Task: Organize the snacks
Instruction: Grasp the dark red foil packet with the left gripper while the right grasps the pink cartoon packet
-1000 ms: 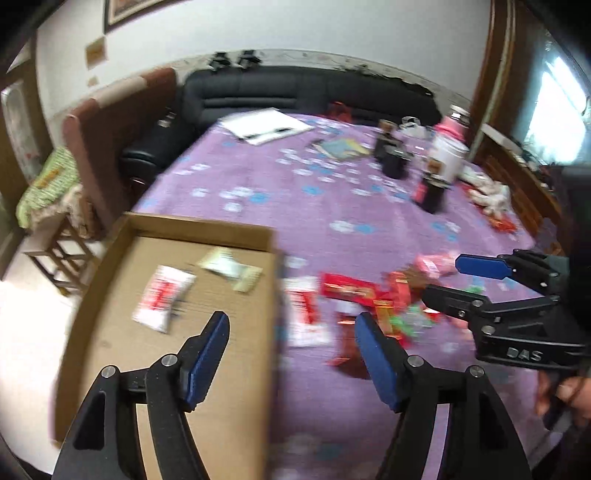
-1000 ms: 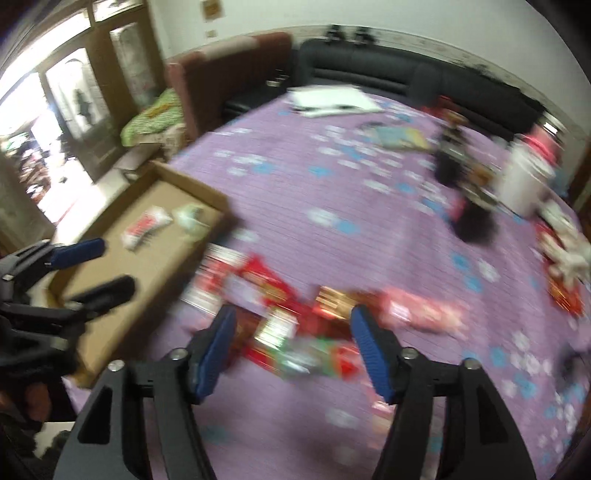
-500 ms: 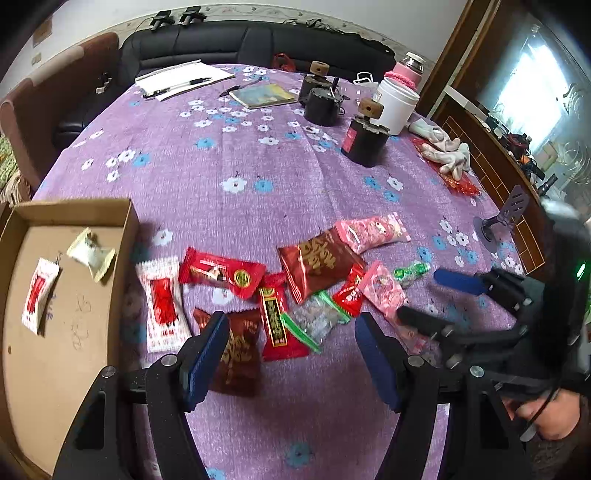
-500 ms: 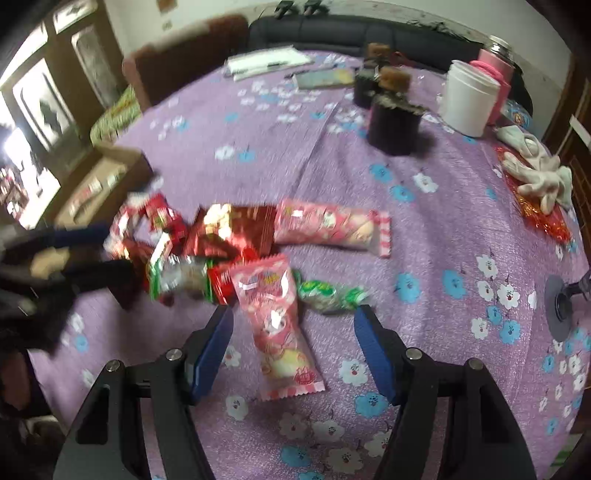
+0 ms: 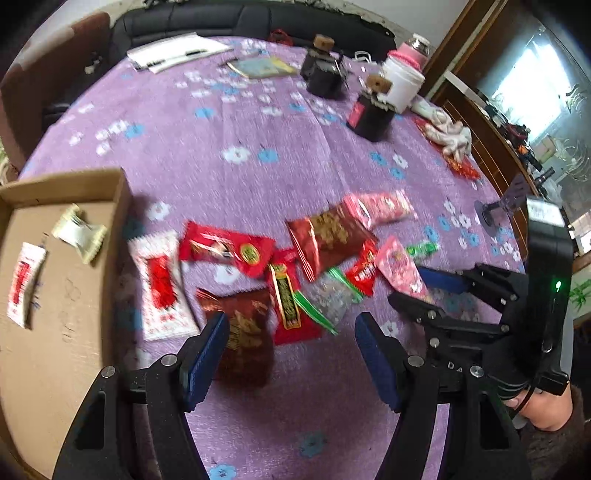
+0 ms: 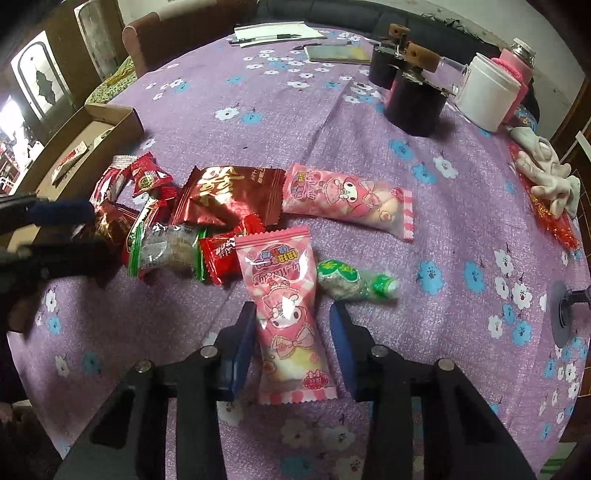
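Note:
Several snack packets lie in a heap on the purple flowered tablecloth (image 6: 280, 122). A pink cartoon packet (image 6: 284, 295) lies lengthwise between the pads of my right gripper (image 6: 293, 332). Its jaws are closing, and the pads stand just beside the packet's edges without squeezing it. From the left wrist view, the right gripper (image 5: 421, 291) sits at the pink packet (image 5: 397, 267). My left gripper (image 5: 290, 354) hangs open low over the heap. A dark red packet (image 5: 245, 339) is by its left finger. In the right wrist view, the left gripper (image 6: 70, 232) is at the left edge.
A shallow cardboard box (image 5: 59, 350) at the left holds a white-and-red packet (image 5: 24, 284) and a cream candy (image 5: 79, 232). Two dark jars (image 6: 413, 99), a white tub (image 6: 487, 92), papers (image 6: 277, 31) and pale gloves (image 6: 550, 173) stand farther back. A sofa lies beyond the table.
Both grippers dropped toward the snack heap. The left swung from over the box to over the packets. The right came down astride the pink packet and its jaws narrowed.

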`<control>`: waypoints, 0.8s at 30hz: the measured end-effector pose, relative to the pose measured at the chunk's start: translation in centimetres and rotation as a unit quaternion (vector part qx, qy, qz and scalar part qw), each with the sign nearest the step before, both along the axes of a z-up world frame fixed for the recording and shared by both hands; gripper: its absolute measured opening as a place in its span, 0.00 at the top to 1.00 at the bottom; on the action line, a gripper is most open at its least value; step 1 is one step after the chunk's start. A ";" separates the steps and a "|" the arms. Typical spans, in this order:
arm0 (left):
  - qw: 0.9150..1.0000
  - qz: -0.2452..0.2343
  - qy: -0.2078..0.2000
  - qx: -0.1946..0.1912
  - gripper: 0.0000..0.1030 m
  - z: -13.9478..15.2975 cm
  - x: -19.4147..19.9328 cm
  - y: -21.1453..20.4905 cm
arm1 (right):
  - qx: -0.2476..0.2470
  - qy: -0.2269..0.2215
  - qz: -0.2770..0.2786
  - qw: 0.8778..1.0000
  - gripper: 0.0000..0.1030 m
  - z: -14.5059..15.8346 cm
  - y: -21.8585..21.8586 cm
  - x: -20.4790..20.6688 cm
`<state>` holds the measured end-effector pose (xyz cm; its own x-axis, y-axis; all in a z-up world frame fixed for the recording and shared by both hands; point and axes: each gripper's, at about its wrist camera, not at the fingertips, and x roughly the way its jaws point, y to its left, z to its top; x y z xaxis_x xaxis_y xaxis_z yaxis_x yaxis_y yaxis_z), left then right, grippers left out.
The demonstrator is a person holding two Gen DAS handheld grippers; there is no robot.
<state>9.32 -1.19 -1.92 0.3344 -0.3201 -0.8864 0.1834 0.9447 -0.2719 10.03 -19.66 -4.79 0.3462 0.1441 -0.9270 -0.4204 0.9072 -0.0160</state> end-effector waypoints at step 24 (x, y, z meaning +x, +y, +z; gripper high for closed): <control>0.991 -0.046 0.002 0.129 0.22 -1.1 0.4 0.4 | 0.002 0.006 -0.005 1.000 0.62 0.0 -0.1 0.3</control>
